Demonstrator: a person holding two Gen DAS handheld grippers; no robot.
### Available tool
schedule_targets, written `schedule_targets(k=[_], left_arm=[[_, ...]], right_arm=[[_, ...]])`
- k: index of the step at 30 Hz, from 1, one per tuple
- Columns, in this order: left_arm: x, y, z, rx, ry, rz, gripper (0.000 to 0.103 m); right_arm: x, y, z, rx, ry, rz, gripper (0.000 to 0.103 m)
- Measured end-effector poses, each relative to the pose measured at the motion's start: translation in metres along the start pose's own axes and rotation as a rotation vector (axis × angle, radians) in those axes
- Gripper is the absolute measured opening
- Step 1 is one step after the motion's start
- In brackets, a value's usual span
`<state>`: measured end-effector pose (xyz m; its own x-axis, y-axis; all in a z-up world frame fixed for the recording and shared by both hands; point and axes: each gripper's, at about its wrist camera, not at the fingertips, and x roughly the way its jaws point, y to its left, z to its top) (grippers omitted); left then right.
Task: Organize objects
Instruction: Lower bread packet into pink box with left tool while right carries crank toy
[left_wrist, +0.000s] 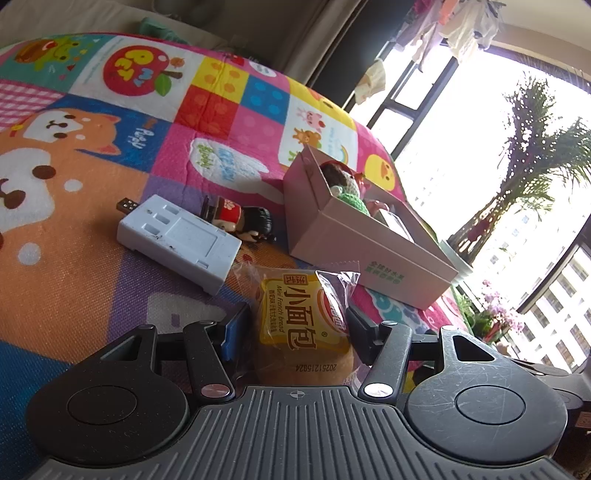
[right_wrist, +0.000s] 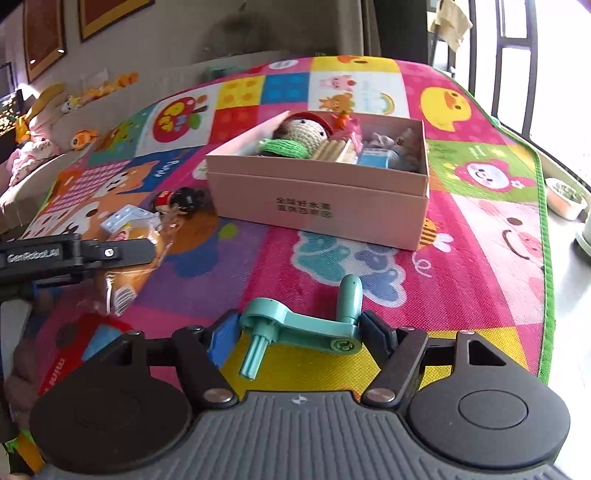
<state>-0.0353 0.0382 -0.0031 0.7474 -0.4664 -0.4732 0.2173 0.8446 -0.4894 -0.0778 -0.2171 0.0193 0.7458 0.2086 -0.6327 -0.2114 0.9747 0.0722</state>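
Now the left tongs are gripping the bread packet low over the play mat, while the right tongs are clamping the teal crank; both should be lifting clear of the pink box rim before releasing inside.

Teal crank handle, flat on mat

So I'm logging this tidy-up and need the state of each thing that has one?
pink box: open, partly filled
bread packet: sealed, between the left jaws
teal crank handle: lying on the mat, between the right jaws
figurine: on its side
white adapter: lying flat
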Motion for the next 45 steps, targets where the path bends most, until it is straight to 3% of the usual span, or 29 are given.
schedule_targets(k=[6, 10, 13, 18, 25, 30, 32, 36, 41, 43, 45], left_arm=[[0.0, -0.022, 0.001, 0.11, 0.03, 0.089, 0.061], [-0.005, -0.049, 0.018, 0.159, 0.011, 0.049, 0.061], [-0.003, -0.085, 0.043, 0.256, -0.038, 0.028, 0.061], [0.028, -0.14, 0.079, 0.364, -0.091, -0.024, 0.061], [0.119, -0.179, 0.107, 0.248, -0.043, -0.086, 0.061], [0.177, -0.184, 0.094, 0.201, 0.111, -0.079, 0.061], [0.19, -0.18, 0.082, 0.237, 0.185, -0.013, 0.065], [0.181, -0.183, 0.074, 0.347, 0.142, 0.049, 0.072], [0.173, -0.192, 0.068, 0.546, 0.179, 0.155, 0.064], [0.17, -0.189, 0.065, 0.561, 0.171, 0.148, 0.062], [0.162, -0.184, 0.069, 0.51, 0.151, 0.087, 0.061]], right_arm=[[-0.031, -0.004, 0.002, -0.035, -0.106, 0.011, 0.071], [-0.05, -0.019, 0.003, -0.028, -0.17, 0.003, 0.071], [-0.054, -0.033, 0.004, -0.005, -0.194, -0.002, 0.071], [-0.052, -0.048, -0.002, 0.043, -0.211, 0.02, 0.071], [-0.041, -0.061, -0.01, 0.092, -0.204, 0.035, 0.071], [-0.038, -0.064, -0.012, 0.097, -0.208, 0.043, 0.071], [-0.037, -0.064, -0.013, 0.096, -0.208, 0.048, 0.071], [-0.034, -0.066, -0.014, 0.103, -0.204, 0.053, 0.071], [-0.025, -0.064, -0.016, 0.106, -0.183, 0.058, 0.071], [-0.026, -0.062, -0.016, 0.103, -0.186, 0.059, 0.071], [-0.027, -0.06, -0.015, 0.094, -0.188, 0.06, 0.071]])
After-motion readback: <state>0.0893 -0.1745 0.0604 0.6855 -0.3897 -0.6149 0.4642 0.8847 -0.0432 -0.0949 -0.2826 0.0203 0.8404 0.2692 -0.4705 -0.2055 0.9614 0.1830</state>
